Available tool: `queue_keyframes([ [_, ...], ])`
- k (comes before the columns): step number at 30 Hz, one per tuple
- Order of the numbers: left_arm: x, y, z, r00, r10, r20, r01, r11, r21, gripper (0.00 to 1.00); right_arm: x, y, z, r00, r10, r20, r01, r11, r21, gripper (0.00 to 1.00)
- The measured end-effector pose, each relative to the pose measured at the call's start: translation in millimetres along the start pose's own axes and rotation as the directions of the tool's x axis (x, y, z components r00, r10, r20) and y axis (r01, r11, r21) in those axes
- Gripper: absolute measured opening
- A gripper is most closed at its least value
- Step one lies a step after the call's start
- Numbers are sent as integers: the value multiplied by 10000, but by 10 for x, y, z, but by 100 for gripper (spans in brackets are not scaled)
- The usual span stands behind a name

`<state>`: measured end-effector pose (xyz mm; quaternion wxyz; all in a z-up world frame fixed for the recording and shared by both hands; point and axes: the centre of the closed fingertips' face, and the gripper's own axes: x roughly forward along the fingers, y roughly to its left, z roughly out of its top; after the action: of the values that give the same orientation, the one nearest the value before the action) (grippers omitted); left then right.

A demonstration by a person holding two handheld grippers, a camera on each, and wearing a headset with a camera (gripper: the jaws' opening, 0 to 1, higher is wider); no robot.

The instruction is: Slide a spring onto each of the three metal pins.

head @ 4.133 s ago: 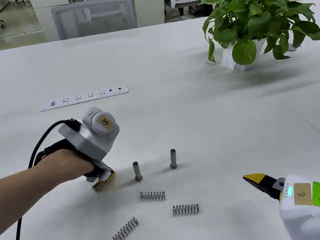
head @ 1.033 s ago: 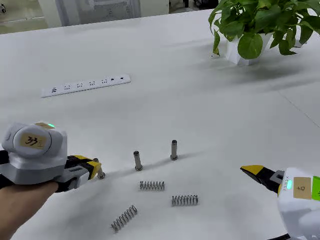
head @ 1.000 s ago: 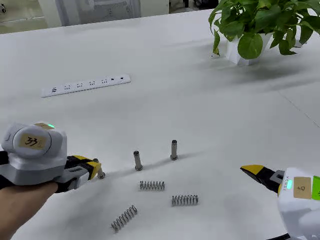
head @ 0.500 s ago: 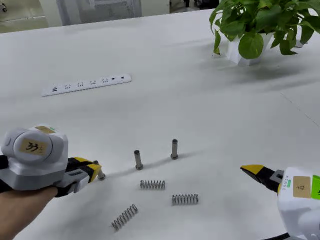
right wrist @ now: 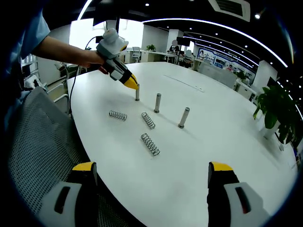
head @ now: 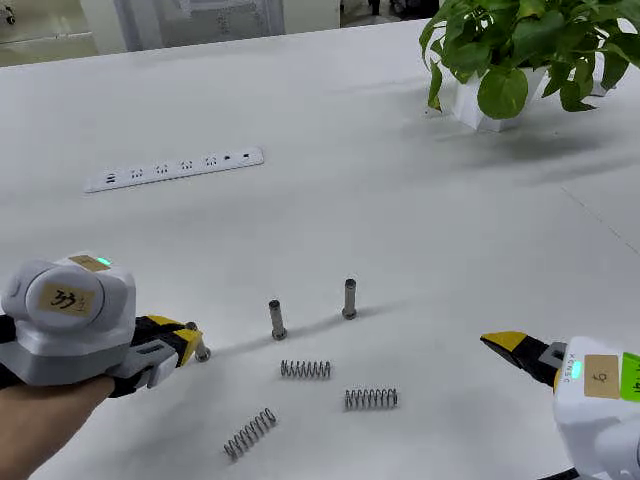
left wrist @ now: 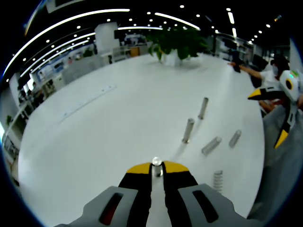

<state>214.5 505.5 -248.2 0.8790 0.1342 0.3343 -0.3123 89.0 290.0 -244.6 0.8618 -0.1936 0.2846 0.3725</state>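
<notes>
Looking across the white table (head: 330, 200) left to right, the left gripper (head: 188, 338) sat well left of the middle pin (head: 276, 319). Its jaws were clenched on the head of the left pin (head: 201, 350), which stood upright. The middle pin stood upright too, with nothing touching it.

All three springs lay loose and flat on the near side of the middle pin. The left spring (head: 250, 433) was nearest me, the center spring (head: 305, 369) just in front of that pin, and the right spring (head: 371, 398) further right.

The right pin (head: 349, 299) stood upright near the middle pin, on its right and slightly behind. Well right of the middle pin, the right gripper (head: 505, 343) hung with jaws spread wide, gripping nothing.
</notes>
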Motion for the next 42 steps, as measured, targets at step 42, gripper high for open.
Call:
queue_keyframes([
  [42, -3, -27, 28, 9998, -30, 204, 29, 10000, 25, 9, 8, 40, -41, 9998, 140, -132, -140, 9999, 5, 99],
])
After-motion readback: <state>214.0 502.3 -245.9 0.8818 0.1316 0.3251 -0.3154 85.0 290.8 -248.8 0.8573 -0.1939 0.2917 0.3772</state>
